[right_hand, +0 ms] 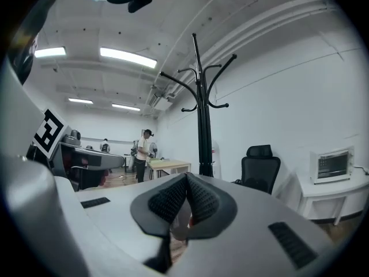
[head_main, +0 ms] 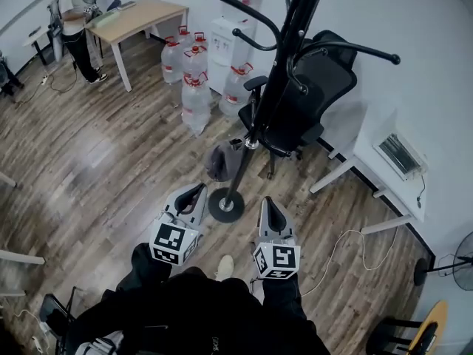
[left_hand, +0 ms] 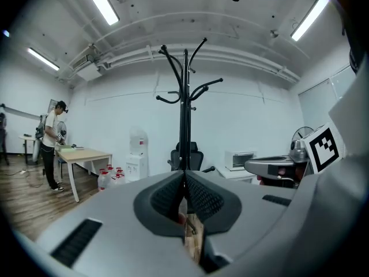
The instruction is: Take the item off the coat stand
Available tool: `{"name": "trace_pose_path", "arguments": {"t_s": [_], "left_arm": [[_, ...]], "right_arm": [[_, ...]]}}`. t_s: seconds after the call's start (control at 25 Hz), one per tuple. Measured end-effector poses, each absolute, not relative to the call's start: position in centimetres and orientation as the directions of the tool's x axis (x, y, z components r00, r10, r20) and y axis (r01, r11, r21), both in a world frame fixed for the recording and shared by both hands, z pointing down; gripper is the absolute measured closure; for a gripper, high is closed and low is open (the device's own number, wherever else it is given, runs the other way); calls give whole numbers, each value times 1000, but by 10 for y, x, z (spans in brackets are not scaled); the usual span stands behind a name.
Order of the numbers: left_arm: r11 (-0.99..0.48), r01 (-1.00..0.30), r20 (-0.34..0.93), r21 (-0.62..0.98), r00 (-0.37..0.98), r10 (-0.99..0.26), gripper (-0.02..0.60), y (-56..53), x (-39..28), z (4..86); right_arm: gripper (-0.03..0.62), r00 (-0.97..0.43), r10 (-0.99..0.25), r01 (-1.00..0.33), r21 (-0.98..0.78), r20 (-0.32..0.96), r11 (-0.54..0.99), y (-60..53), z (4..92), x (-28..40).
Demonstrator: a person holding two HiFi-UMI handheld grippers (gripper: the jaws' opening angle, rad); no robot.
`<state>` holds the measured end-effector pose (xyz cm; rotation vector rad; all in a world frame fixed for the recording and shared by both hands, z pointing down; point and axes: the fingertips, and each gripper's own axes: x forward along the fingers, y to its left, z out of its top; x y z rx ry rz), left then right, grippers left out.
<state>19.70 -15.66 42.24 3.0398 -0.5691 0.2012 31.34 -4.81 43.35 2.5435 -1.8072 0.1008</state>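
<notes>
A black coat stand (head_main: 255,124) rises from a round base on the wooden floor straight ahead of me. Its upper hooks look bare in both gripper views. A grey, rounded item (head_main: 220,161) sits low beside the pole; I cannot tell whether it hangs or lies on the floor. My left gripper (head_main: 196,191) is left of the base, shut and holding nothing. My right gripper (head_main: 267,203) is right of the base, also shut and holding nothing. The left gripper view shows the stand (left_hand: 184,108) dead ahead; in the right gripper view the stand (right_hand: 202,114) is slightly right of centre.
A black office chair (head_main: 314,80) stands behind the stand. Several water bottles (head_main: 194,76) and a white dispenser (head_main: 225,39) are at the back. A white table (head_main: 369,161) with an oven is on the right. A person (head_main: 74,13) stands by a wooden desk (head_main: 140,17). A cable (head_main: 340,250) crosses the floor.
</notes>
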Motion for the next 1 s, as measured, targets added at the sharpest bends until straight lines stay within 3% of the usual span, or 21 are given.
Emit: {"name": "trace_pose_path", "arguments": {"t_s": [0.52,1.0], "left_arm": [[-822,-569,197,38,810,-552,557,-182,197,458],[-740,-668,252,75,731,-634,557,-202,194,501]], "right_arm": [[579,96,-987,-994,-44,126,-102,-108,472,336],[579,-18,-979,-999,-43,202,10,-152,516,345]]}}
